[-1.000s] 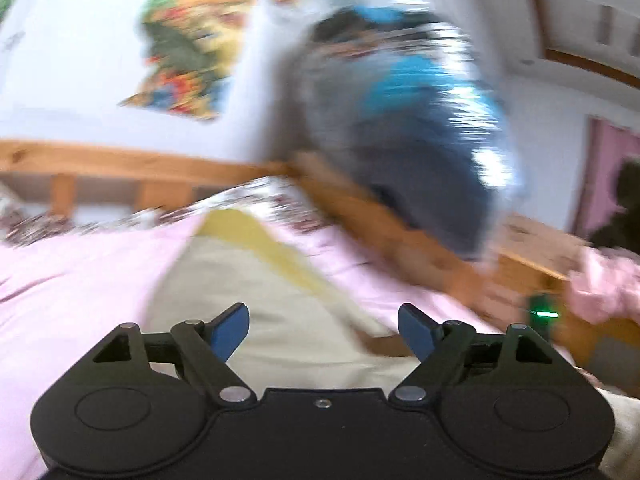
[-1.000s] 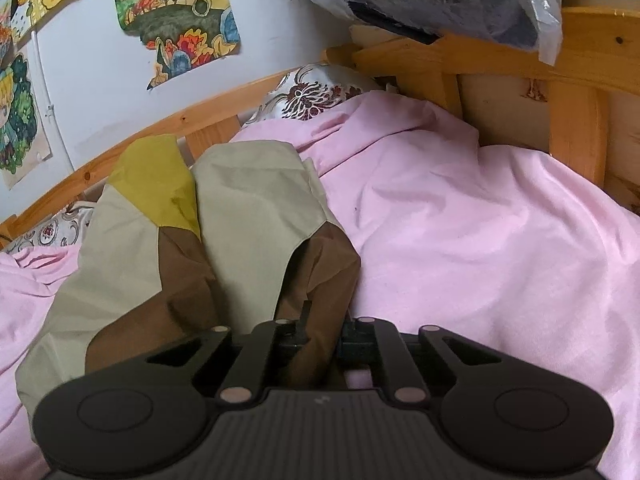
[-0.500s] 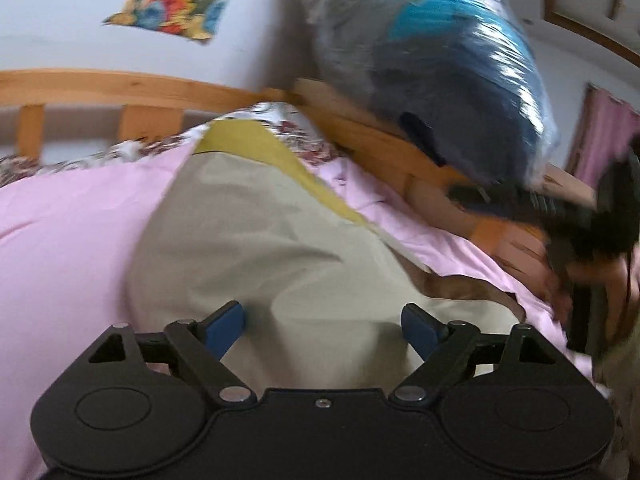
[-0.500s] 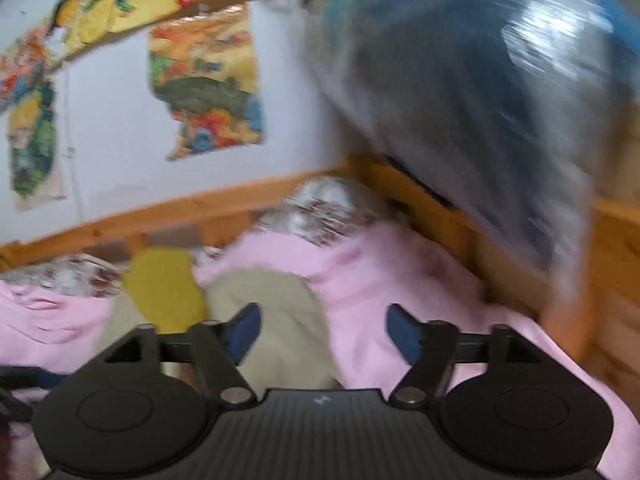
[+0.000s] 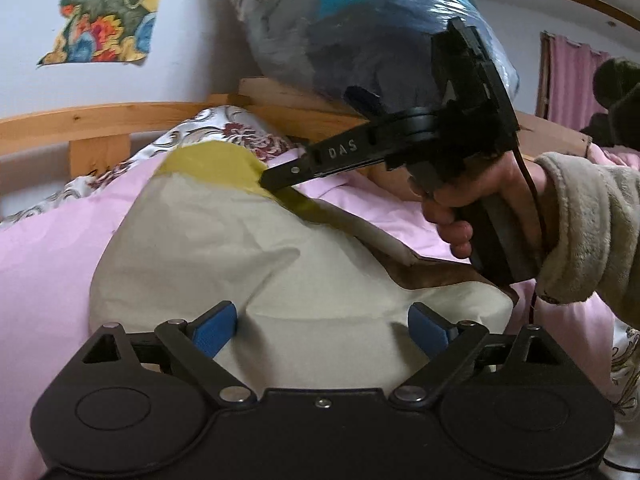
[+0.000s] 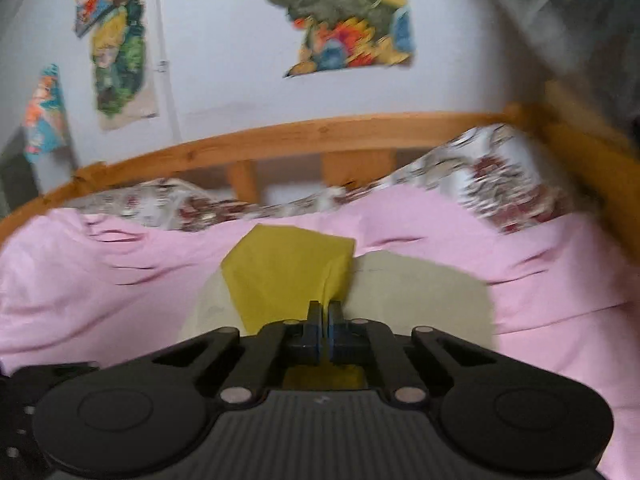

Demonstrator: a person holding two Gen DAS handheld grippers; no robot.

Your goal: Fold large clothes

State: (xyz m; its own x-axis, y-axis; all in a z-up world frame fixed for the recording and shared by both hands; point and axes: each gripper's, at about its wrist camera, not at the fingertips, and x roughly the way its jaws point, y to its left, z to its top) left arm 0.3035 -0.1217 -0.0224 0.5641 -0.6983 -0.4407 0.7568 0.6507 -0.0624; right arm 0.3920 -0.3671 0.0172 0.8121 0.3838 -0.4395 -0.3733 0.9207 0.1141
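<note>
A large garment (image 5: 224, 248) in beige, mustard yellow and brown lies on the pink bed sheet (image 5: 44, 264). My left gripper (image 5: 320, 326) is open and empty, its blue pads (image 5: 214, 326) just over the garment's near beige end. My right gripper (image 6: 324, 320) is shut on the edge of the garment's mustard yellow panel (image 6: 284, 276). It also shows in the left wrist view (image 5: 280, 178), held by a hand, with its tip at the yellow far end.
A wooden bed rail (image 6: 304, 140) runs along the far side, with a floral pillow (image 6: 496, 168) against it. A plastic-wrapped bundle (image 5: 360, 28) rests on the headboard (image 5: 304, 108). Posters (image 6: 344, 12) hang on the wall.
My right gripper let go of the brown end, opened, moved to the far yellow end and shut on it. My left gripper stayed open and came down over the near beige end.
</note>
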